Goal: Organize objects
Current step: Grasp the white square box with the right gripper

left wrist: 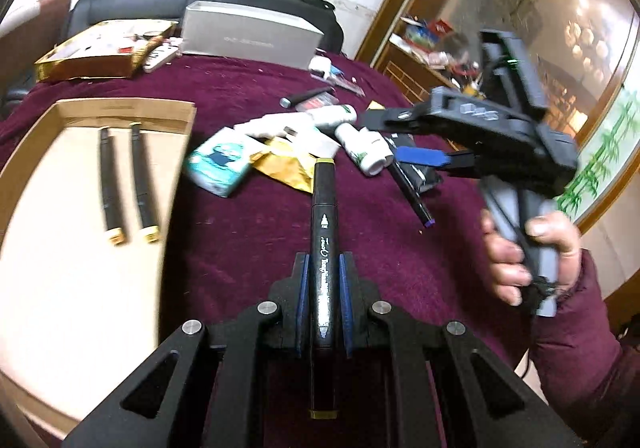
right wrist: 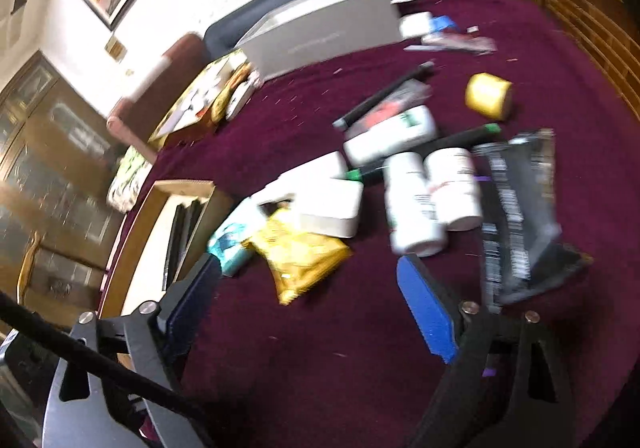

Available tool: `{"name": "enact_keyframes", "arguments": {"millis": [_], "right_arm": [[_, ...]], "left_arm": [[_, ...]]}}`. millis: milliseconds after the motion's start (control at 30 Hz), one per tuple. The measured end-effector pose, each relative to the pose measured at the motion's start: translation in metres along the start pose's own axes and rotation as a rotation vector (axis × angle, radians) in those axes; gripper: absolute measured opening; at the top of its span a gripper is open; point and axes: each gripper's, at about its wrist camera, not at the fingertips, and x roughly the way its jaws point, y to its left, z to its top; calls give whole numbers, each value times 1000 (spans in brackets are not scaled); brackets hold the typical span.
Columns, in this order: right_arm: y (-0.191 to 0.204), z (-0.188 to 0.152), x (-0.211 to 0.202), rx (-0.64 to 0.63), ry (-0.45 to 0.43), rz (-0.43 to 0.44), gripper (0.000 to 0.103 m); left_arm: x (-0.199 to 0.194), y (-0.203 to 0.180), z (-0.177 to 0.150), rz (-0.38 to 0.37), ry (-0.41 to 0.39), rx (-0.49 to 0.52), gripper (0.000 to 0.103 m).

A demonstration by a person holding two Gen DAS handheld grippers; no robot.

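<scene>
My left gripper point(left wrist: 323, 268) is clenched on a black marker pen with an olive-yellow cap point(left wrist: 323, 232); the blue pads point(left wrist: 303, 288) press its barrel from both sides, and the pen runs straight out ahead of the fingers, its far cap over the dark red cloth of the table point(left wrist: 248, 248). To the left I see the shallow brown cardboard tray point(left wrist: 120, 112), where two more black markers with yellow ends point(left wrist: 112, 184) lie side by side, roughly parallel.

Past the held pen sits the clutter: a teal and white tissue packet point(left wrist: 218, 164) touching a crumpled gold foil wrapper point(left wrist: 286, 166), white plastic bottles point(left wrist: 368, 152) bunched together, and a black marker with a purple tip point(left wrist: 412, 192) lying on the cloth beside them. At the far edge stand a long grey box point(left wrist: 252, 34) and a gold-edged open box point(left wrist: 100, 48).

My right gripper point(right wrist: 308, 276) is released, nothing between its blue pads point(right wrist: 426, 312); its jaws stand wide over bare cloth just short of the gold wrapper and the bottles. From the left view I can see it held in a hand point(left wrist: 532, 252) with a dark red sleeve. The right view is blurred, but I make out a yellow roll of tape point(right wrist: 489, 94) lying apart from the bottles, and a black printed plastic packet point(right wrist: 516, 208) just right of them.
</scene>
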Motion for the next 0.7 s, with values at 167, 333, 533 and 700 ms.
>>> {"name": "enact_keyframes", "arguments": {"millis": [167,333,533,700], "right_arm": [[10,15,34,-29,53,-92,88],[-2,28,57,60,86,-120,88],[11,28,80,14,104,-205,83],[8,30,88,22,95,-233,52]], "left_arm": [[-20,17,-1,-12,-30,-41,11],[-27,35,-2,-14,-55,-78,12],[-27,49,-4,-19,-55,-106,12],[-31,51,-9,-7,-59,-118,12]]}}
